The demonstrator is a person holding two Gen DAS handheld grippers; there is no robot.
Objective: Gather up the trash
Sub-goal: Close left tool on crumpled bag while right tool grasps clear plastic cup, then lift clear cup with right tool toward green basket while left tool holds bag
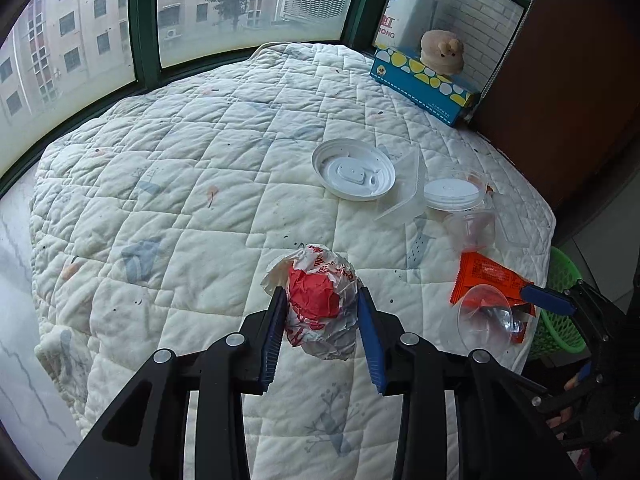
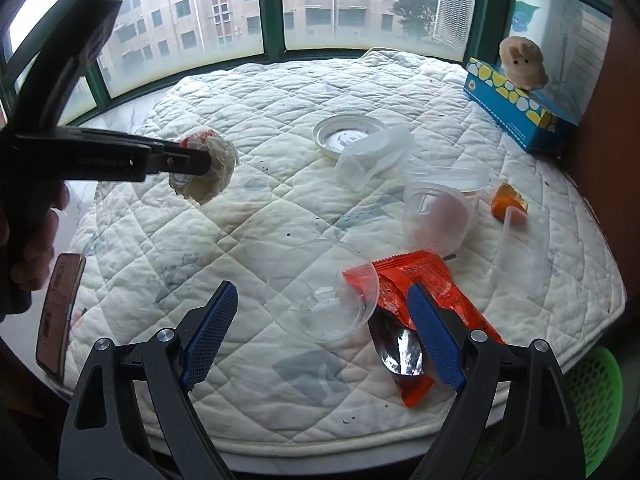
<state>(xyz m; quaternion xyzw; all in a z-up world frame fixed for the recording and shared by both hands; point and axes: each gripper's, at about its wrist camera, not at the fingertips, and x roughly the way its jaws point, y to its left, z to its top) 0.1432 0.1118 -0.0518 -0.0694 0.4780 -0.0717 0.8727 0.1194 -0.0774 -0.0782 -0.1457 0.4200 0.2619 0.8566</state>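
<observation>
The left gripper [image 1: 322,312] is clamping a crumpled red-and-white wrapper ball [image 1: 320,304] between its blue pads, holding it up off the quilted pad [image 1: 180,200]. The left wrist view is showing the print on the paper clearly, while the right wrist view is only catching that same ball from the side, half hidden behind the black finger.

The right gripper [image 2: 320,332] is hanging with its jaws spread wide, gripping nothing — one blue finger is sitting over the orange snack wrapper [image 2: 416,280], and a clear plastic dome lid [image 2: 324,292] is lying between the fingers on the quilt.

Only the right view is showing the small orange scrap [image 2: 508,200] and the person's hand [image 2: 32,236] around the left handle. The left view is giving the better look at the white round lid [image 1: 354,168]. The green basket [image 1: 560,304] is peeking out past the quilt's edge in both views, mostly cut off. The cluster of clear cups [image 2: 436,212] is overlapping so much it's hard to tell where one is ending. A tissue box [image 2: 520,108] with a plush toy [image 2: 522,62] on top is sitting in the far corner.
</observation>
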